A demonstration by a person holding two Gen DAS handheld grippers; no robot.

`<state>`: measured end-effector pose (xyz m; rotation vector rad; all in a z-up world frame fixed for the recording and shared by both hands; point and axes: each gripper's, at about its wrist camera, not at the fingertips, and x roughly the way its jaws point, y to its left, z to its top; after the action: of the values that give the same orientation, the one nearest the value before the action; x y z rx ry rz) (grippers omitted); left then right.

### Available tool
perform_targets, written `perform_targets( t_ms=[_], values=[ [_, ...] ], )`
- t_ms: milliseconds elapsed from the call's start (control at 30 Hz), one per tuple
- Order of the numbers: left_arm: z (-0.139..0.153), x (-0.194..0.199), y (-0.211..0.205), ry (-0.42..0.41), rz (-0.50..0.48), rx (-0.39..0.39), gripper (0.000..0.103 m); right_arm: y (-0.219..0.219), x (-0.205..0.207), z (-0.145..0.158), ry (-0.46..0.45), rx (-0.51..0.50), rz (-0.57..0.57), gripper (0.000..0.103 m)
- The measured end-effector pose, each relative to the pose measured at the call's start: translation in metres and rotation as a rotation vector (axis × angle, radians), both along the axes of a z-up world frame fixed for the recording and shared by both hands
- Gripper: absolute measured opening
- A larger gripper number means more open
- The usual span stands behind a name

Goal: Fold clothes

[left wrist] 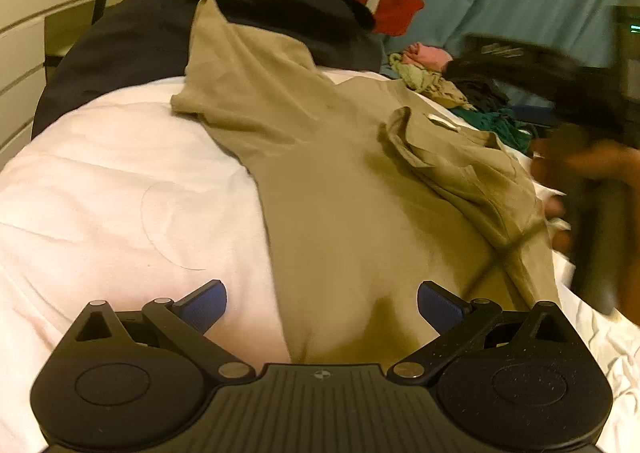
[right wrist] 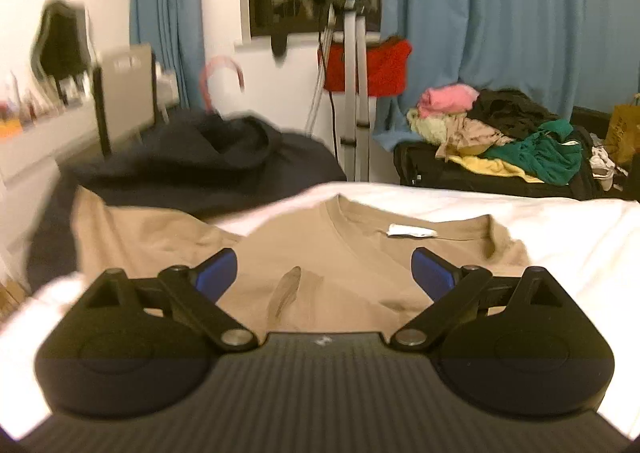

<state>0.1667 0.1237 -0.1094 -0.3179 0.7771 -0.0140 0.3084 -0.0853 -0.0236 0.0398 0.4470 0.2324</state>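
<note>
Tan shirt (left wrist: 340, 189) lies spread on the white bed (left wrist: 120, 181). Above the shirt, left gripper (left wrist: 322, 307) and right gripper (right wrist: 324, 273) both gape, pinching nothing.

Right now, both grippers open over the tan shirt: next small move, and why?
Probably bring the left gripper to the spread sleeve and fold it in. The shirt lies on the bed with one side already folded over, and both grippers are empty.
</note>
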Motion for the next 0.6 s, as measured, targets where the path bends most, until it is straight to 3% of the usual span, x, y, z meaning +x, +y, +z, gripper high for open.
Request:
perform_targets(
  t_ms=[133,267,433,600],
  values=[
    [0.005,-0.01,-0.01,-0.038,-0.031,-0.026,0.103,-0.026,-0.083,0.019,-0.07,0.086,-0.015,0.095],
    [0.013,-0.023,-0.027,-0.069,-0.057,0.007,0.103,-0.063,-0.179,0.03,-0.151,0.116,-0.036,0.096],
    [0.025,-0.049,-0.046,-0.1,-0.117,0.013,0.102,-0.096,-0.268,0.028,-0.161,0.027,-0.087,0.096],
    [0.035,-0.079,-0.076,-0.107,-0.224,0.025,0.101,-0.136,-0.317,0.022,-0.147,0.186,-0.124,0.096]
  ],
)
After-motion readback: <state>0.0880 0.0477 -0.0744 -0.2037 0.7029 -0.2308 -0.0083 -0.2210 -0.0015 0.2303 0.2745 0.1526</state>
